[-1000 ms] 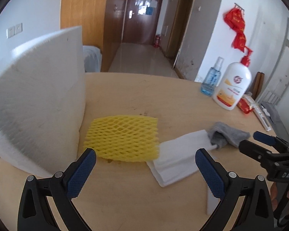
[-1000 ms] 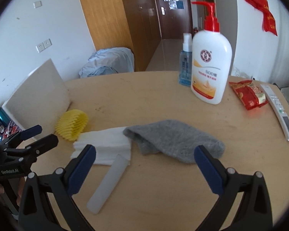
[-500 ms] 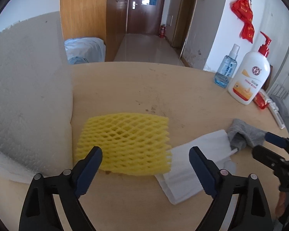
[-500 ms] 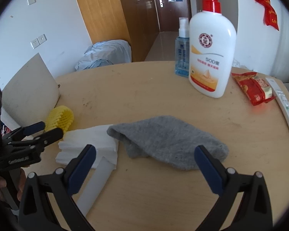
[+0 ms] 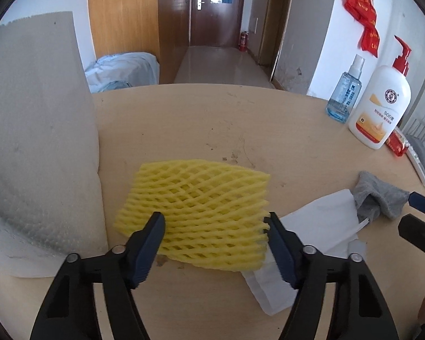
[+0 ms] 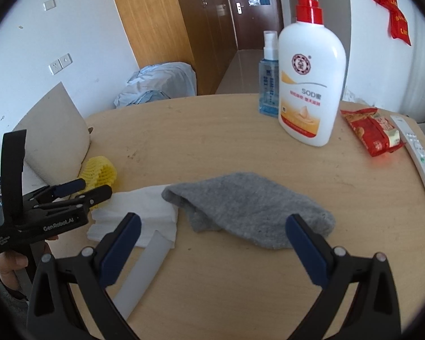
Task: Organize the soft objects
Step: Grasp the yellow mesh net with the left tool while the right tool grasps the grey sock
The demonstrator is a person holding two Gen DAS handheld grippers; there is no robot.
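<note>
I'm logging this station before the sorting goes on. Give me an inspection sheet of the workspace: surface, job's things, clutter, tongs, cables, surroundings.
Surface: round wooden table, scuffed, a few dark marks.
Job's things: yellow foam net lying flat; white tissue beside it, partly under the net's edge; grey cloth overlapping the tissue's other end.
Clutter: lotion pump bottle, blue spray bottle, red snack packet, remote, translucent strip, white foam sheet standing at the table's left.
Tongs: left tongs open, tips at the net's near edge; right tongs open, before the cloth.
Cables: nothing seen.
Surroundings: corridor with brown door, red wall ornament.
</note>
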